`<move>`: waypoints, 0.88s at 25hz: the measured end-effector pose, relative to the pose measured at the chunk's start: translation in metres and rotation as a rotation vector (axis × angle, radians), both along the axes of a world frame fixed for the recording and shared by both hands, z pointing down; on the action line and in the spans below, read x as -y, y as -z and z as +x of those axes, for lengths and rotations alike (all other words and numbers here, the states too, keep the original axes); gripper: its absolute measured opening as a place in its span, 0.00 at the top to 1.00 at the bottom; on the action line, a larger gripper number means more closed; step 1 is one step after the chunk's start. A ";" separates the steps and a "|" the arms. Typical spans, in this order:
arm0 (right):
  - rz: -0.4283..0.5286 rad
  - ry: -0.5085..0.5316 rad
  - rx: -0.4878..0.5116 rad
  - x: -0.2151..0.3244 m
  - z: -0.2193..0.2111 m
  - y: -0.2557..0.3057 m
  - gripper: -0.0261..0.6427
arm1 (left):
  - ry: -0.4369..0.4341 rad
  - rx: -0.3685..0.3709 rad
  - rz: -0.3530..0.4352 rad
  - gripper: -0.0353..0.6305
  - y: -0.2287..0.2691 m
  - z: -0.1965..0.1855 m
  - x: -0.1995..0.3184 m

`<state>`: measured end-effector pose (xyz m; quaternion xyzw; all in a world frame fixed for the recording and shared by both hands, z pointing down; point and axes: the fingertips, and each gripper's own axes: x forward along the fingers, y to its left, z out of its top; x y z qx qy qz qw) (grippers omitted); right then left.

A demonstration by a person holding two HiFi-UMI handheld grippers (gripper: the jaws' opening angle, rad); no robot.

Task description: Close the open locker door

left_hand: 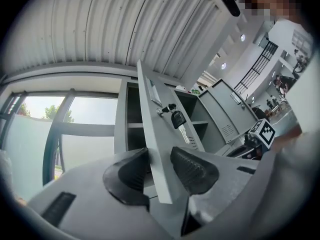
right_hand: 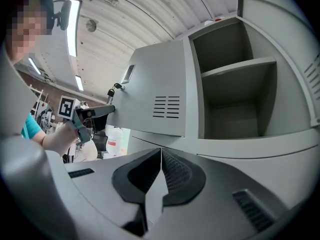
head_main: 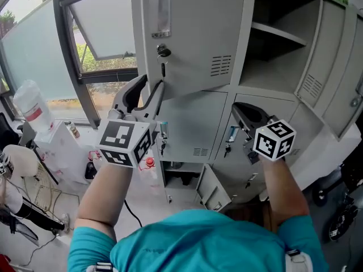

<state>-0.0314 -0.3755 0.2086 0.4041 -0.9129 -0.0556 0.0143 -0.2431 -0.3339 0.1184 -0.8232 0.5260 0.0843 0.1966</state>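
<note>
Item: locker door [head_main: 190,33], grey steel, upper centre of the head view. Its long axis stood upright and its outer face was turned toward the camera. It stood ajar, with the lock edge at frame left and the vent slots at right, beside an open shelved compartment [head_main: 278,35]. A key [head_main: 163,51] sat in the lock (a dark fob [head_main: 163,69] hung below it).

The left claw [head_main: 152,84] was at the door's lower left corner, released, jaws astride the edge. The right claw [head_main: 245,111], lower right of centre, was clenched on nothing.
</note>
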 end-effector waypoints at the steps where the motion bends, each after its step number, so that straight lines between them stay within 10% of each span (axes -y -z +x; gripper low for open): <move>1: -0.003 -0.012 0.000 0.003 -0.003 -0.001 0.96 | 0.016 0.006 0.015 0.74 0.001 -0.006 0.005; 22: -0.040 -0.193 -0.022 0.019 -0.004 -0.020 0.96 | 0.191 0.337 0.108 0.81 -0.015 -0.009 0.110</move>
